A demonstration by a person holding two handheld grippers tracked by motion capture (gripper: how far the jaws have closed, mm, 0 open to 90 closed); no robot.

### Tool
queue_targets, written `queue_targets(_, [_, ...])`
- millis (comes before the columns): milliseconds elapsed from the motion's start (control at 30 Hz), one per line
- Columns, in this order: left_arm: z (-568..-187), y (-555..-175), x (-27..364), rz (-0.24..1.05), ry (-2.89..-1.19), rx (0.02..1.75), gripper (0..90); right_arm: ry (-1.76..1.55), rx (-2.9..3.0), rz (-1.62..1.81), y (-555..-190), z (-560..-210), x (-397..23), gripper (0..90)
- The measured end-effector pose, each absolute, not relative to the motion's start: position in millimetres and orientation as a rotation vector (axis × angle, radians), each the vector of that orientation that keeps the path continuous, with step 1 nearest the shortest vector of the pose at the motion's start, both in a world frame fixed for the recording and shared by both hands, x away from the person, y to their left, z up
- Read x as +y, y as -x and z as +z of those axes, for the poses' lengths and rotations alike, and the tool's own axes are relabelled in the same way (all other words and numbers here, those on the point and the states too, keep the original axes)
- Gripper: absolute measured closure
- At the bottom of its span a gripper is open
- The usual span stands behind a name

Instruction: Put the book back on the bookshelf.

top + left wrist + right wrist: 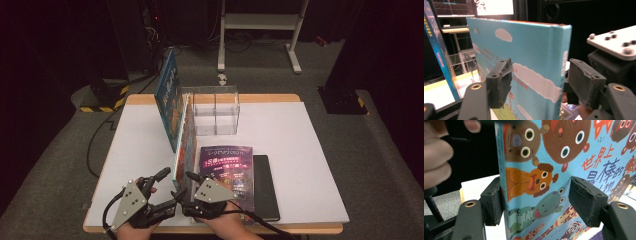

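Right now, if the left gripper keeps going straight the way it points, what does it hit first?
Probably the upright light-blue hardcover picture book. Its spine edge stands between the open jaws of the left gripper, so going on, the jaws would straddle it and the gripper's body would meet that edge. Depth is hard to judge.

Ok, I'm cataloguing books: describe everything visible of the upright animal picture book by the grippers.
The animal picture book is a thin glossy hardcover, light blue, cartoon animals and red Chinese lettering in front, white clouds behind. It stands closed on edge on the white mat, spine toward the person. The left gripper and right gripper straddle that spine; pressure is unclear.
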State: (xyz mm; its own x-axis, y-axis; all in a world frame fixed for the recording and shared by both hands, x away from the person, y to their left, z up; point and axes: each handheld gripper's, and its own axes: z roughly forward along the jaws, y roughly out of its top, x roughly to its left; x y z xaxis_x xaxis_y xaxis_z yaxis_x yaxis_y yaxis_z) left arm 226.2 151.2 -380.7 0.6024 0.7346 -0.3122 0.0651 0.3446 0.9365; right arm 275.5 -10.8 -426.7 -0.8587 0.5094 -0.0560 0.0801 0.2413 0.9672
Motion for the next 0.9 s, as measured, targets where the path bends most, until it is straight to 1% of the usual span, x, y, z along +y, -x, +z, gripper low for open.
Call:
queue_targets(133, [-383, -231, 148, 0.537, -1.149, 0.867, 42.2, -0.544, 2.162, 1.649, -275, -427, -11, 31.9])
queue_targets(233, [-384, -232, 147, 0.524, -1.153, 0.864, 44.4, -0.544, 2.168, 1.643, -275, -426, -13, 32.4])
queue_targets(300, [-384, -231, 145, 0.538, -1.159, 0.856, 46.6, -0.54, 2.176, 1.638, -273, -426, -15, 33.3])
queue_targets(433, [-384, -231, 147, 0.548, -1.154, 0.858, 50.3, -0.52, 2.201, 1.659, -266, -423, -32, 33.6])
queue_targets(533, [-383, -231, 150, 0.57, -1.156, 0.864, 52.3, -0.536, 2.195, 1.681, -261, -422, -54, 35.0])
queue_targets(633, [-383, -231, 153, 0.571, -1.157, 0.867, 52.2, -0.607, 2.146, 1.629, -266, -423, -85, 36.7])
queue_targets(800, [-382, -231, 157, 0.57, -1.167, 0.875, 52.3, -0.861, 1.991, 1.548, -299, -430, -147, 38.5])
queue_targets(900, [-380, -232, 161, 0.552, -1.176, 0.876, 52.4, -0.969, 1.93, 1.524, -312, -438, -178, 39.7])
